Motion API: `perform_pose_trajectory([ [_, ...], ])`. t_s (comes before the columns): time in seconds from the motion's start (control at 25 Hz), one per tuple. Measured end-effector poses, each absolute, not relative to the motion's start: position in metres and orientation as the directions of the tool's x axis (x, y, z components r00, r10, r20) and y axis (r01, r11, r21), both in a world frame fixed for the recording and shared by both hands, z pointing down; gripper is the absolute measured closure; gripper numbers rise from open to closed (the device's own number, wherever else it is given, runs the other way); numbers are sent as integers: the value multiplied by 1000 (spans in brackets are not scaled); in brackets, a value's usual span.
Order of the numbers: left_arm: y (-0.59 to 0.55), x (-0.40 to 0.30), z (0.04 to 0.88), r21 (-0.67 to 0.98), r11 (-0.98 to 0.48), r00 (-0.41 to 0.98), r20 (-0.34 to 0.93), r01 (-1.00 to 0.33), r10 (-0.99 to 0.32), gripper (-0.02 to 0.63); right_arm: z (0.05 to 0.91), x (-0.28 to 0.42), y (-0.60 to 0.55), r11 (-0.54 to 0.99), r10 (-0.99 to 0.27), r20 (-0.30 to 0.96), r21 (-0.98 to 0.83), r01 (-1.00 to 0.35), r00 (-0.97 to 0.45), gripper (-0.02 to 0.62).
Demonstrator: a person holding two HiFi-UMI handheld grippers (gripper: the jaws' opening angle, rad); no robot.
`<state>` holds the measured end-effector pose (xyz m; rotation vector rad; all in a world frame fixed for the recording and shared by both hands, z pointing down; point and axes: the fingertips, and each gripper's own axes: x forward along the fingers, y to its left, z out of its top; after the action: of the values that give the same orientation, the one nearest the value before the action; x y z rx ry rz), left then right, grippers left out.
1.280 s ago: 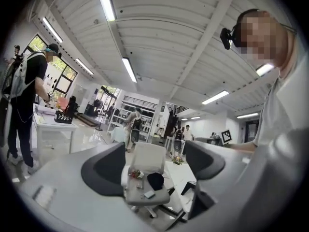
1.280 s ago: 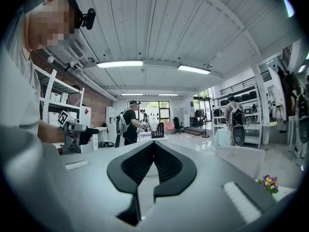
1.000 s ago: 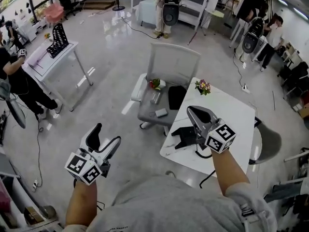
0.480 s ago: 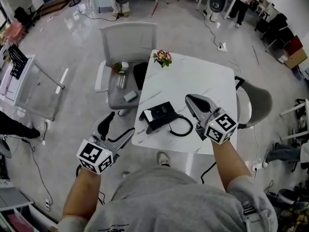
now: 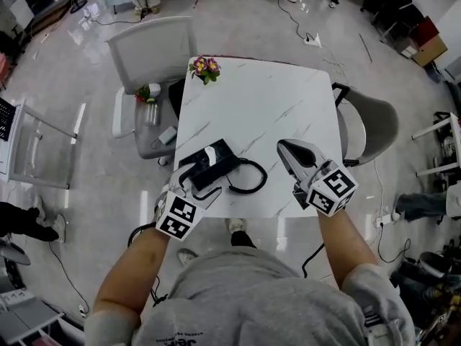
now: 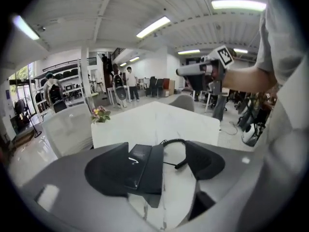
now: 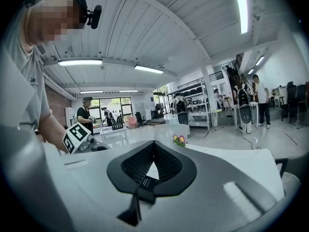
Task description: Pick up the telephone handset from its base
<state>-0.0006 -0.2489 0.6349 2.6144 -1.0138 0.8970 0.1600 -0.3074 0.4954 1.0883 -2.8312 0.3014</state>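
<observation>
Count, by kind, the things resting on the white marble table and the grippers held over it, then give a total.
black telephone: 1
coiled cord: 1
bunch of flowers: 1
grippers: 2 (left gripper, right gripper)
total: 5

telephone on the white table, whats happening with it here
A person holds a gripper in each hand over a white table. The left gripper is open at the near edge, its fingers aimed at the black telephone, which lies on the table, not lifted. The right gripper is shut and empty, above the table's near right.
</observation>
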Motion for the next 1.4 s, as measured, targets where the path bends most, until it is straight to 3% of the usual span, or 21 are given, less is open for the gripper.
perform_pose_trajectory([
  [0.24, -256, 23, 711, -137, -797, 451, 763, -588, -463, 187, 518, 191, -307, 702, -667, 175, -179, -689, -724, 592],
  [0.48, -266, 22, 744, -246, -788, 320, 815, -564, -484, 193, 535, 211, -303, 683, -674, 192, -207, -701, -713, 592],
  [0.84, -277, 15, 768, -483, -767, 121, 809, -422, -576, 327, 544, 220, -295, 673, -673, 206, -227, -704, -710, 592],
  [0.88, -278, 16, 766, -478, -769, 122, 811, -425, -572, 335, 544, 219, -294, 674, -672, 205, -228, -703, -711, 592],
  [0.96, -280, 19, 760, -426, -781, 157, 825, -457, -542, 466, 544, 218, -294, 676, -671, 203, -229, -700, -713, 592],
  [1.16, -267, 25, 731, -291, -822, 275, 843, -489, -462, 466, 534, 210, -290, 682, -666, 197, -229, -694, -719, 592],
  [1.4, -256, 9, 673, -183, -791, 373, 805, -585, -462, 466, 508, 184, -291, 711, -652, 164, -208, -671, -741, 592],
])
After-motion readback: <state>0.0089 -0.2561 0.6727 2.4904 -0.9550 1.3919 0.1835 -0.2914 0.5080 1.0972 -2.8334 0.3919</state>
